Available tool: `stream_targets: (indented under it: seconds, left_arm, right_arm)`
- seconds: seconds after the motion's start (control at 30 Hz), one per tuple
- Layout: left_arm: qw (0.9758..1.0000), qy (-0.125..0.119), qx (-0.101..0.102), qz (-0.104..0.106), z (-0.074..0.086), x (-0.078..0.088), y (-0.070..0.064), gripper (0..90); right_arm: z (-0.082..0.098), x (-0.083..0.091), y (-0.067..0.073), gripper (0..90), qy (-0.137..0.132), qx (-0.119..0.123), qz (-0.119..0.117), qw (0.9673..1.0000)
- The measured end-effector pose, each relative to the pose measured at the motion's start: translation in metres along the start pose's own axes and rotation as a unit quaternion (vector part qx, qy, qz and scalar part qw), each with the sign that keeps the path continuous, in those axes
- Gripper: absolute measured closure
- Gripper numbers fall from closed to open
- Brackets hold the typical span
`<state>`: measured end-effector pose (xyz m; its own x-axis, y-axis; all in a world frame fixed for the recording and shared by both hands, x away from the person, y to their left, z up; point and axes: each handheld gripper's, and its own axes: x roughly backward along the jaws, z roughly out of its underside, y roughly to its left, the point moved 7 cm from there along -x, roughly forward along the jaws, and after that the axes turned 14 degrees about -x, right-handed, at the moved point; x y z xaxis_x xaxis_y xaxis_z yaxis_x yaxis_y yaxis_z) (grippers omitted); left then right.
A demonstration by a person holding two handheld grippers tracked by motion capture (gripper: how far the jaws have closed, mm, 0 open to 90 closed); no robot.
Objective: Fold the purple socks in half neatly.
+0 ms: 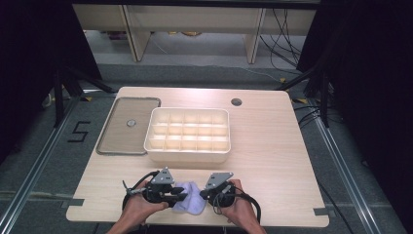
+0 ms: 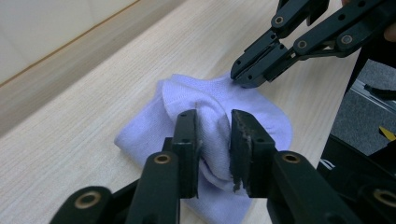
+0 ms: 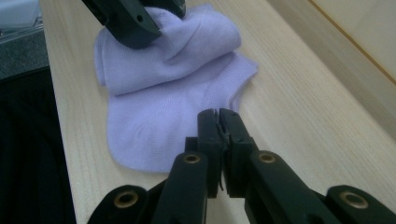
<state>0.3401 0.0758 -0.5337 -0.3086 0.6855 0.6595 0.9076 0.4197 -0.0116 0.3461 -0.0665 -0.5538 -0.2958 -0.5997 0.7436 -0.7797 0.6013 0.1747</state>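
Note:
A lavender sock (image 1: 190, 197) lies folded near the table's front edge, between my two grippers. My left gripper (image 2: 214, 122) is shut on a raised fold of the sock (image 2: 149, 135), with fabric bunched between its jaws. My right gripper (image 3: 218, 114) is shut with its tips on the near edge of the sock (image 3: 154, 107). From the left gripper view the right gripper (image 2: 243, 77) pinches a small peak of fabric. In the high view the left gripper (image 1: 181, 194) and the right gripper (image 1: 203, 194) face each other over the sock.
A white box (image 1: 187, 153) divided into several compartments stands mid-table. Left of it lies a flat brown lid (image 1: 117, 139). A cable hole (image 1: 236, 102) sits at the back right. The table's right half is bare wood (image 1: 272, 161).

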Motion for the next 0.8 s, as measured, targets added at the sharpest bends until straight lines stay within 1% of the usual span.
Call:
stream_targets:
  seconds: [0.03, 0.07, 0.1, 0.13, 0.2, 0.23, 0.27, 0.3, 0.33, 0.37, 0.4, 0.43, 0.47, 0.5, 0.53, 0.57, 0.6, 0.63, 0.67, 0.7, 0.73, 0.77, 0.8]
  left_arm:
    - [1.0000, 0.000, 0.000, 0.000, 0.000, 0.000, 0.000, 67.4]
    - [1.0000, -0.001, -0.001, 0.001, 0.000, 0.002, -0.001, 66.9]
    - [0.9999, 0.000, -0.011, -0.001, -0.001, 0.005, -0.001, 66.1]
    - [1.0000, 0.000, -0.005, -0.003, -0.001, 0.007, -0.002, 65.5]
    - [1.0000, -0.003, -0.007, 0.001, -0.003, 0.007, -0.003, 66.0]
    - [1.0000, -0.004, -0.005, 0.000, -0.003, 0.006, -0.004, 67.3]
    - [0.9999, -0.003, -0.011, 0.003, -0.004, 0.005, -0.005, 68.0]
    - [0.9999, -0.002, -0.015, 0.006, -0.005, 0.002, -0.006, 68.6]
    - [0.9999, -0.001, -0.011, 0.005, -0.005, 0.000, -0.007, 68.8]
    - [0.9999, -0.002, -0.010, 0.005, -0.006, -0.002, -0.008, 68.8]
    - [0.9999, -0.003, -0.011, 0.008, -0.007, -0.004, -0.009, 68.7]
    - [0.9999, -0.007, -0.005, 0.009, -0.008, -0.007, -0.010, 68.6]
    - [0.9999, -0.007, -0.006, 0.010, -0.009, -0.008, -0.011, 68.4]
    - [0.9999, -0.012, -0.001, 0.011, -0.011, -0.010, -0.011, 68.0]
    - [0.9999, -0.008, -0.007, 0.013, -0.011, -0.010, -0.011, 67.2]
    - [0.9999, -0.010, -0.004, 0.013, -0.013, -0.011, -0.012, 66.5]
    - [0.9998, -0.008, -0.012, 0.015, -0.014, -0.012, -0.011, 65.5]
    - [0.9998, -0.009, -0.007, 0.017, -0.015, -0.013, -0.012, 64.2]
    - [0.9997, -0.010, -0.008, 0.020, -0.017, -0.015, -0.012, 62.8]
    - [0.9998, -0.011, 0.002, 0.017, -0.018, -0.016, -0.012, 61.6]
    - [0.9997, -0.015, -0.005, 0.021, -0.020, -0.016, -0.012, 60.5]
    - [0.9995, -0.021, 0.002, 0.024, -0.022, -0.016, -0.013, 58.6]
    - [0.9994, -0.025, 0.003, 0.024, -0.024, -0.014, -0.012, 57.3]
  right_arm:
    - [0.000, 0.002, 0.000, 87.7, 0.006, 0.003, -0.001, 1.0000]
    - [0.000, 0.002, 0.000, 87.7, -0.001, -0.005, 0.003, 1.0000]
    - [-0.001, 0.004, 0.000, 87.7, -0.005, 0.000, -0.001, 1.0000]
    - [0.000, 0.006, -0.001, 87.8, -0.004, -0.004, 0.002, 1.0000]
    - [0.001, 0.008, -0.002, 87.8, -0.004, -0.015, 0.004, 0.9999]
    - [0.002, 0.008, -0.003, 87.9, 0.001, -0.007, 0.003, 1.0000]
    - [0.004, 0.009, -0.004, 88.0, 0.003, -0.009, 0.007, 0.9999]
    - [0.005, 0.007, -0.003, 88.0, 0.000, -0.006, 0.002, 1.0000]
    - [0.007, 0.005, -0.003, 88.0, 0.007, -0.010, 0.002, 0.9999]
    - [0.009, 0.005, -0.003, 88.0, 0.014, -0.023, 0.011, 0.9996]
    - [0.008, 0.005, -0.004, 88.0, 0.010, -0.017, 0.011, 0.9997]
    - [0.007, 0.008, -0.004, 88.0, 0.011, -0.011, 0.004, 0.9999]
    - [0.006, 0.010, -0.004, 88.0, 0.005, -0.017, 0.006, 0.9998]
    - [0.004, 0.011, -0.004, 88.0, -0.003, -0.019, 0.006, 0.9998]
    - [0.002, 0.013, -0.007, 88.0, -0.011, -0.015, 0.008, 0.9998]
    - [0.002, 0.016, -0.008, 88.0, -0.014, -0.024, 0.004, 0.9996]
    - [0.002, 0.021, -0.011, 87.9, -0.012, -0.024, 0.010, 0.9996]
    - [0.000, 0.022, -0.012, 88.0, -0.026, -0.018, 0.007, 0.9995]
    - [0.001, 0.025, -0.014, 88.0, -0.027, -0.028, 0.011, 0.9992]
    - [0.001, 0.027, -0.016, 88.0, -0.030, -0.029, 0.011, 0.9991]
    - [0.001, 0.030, -0.018, 87.9, -0.027, -0.028, 0.014, 0.9991]
    - [0.002, 0.031, -0.019, 87.9, -0.029, -0.028, 0.012, 0.9991]
    - [0.002, 0.032, -0.021, 87.9, -0.029, -0.028, 0.010, 0.9992]
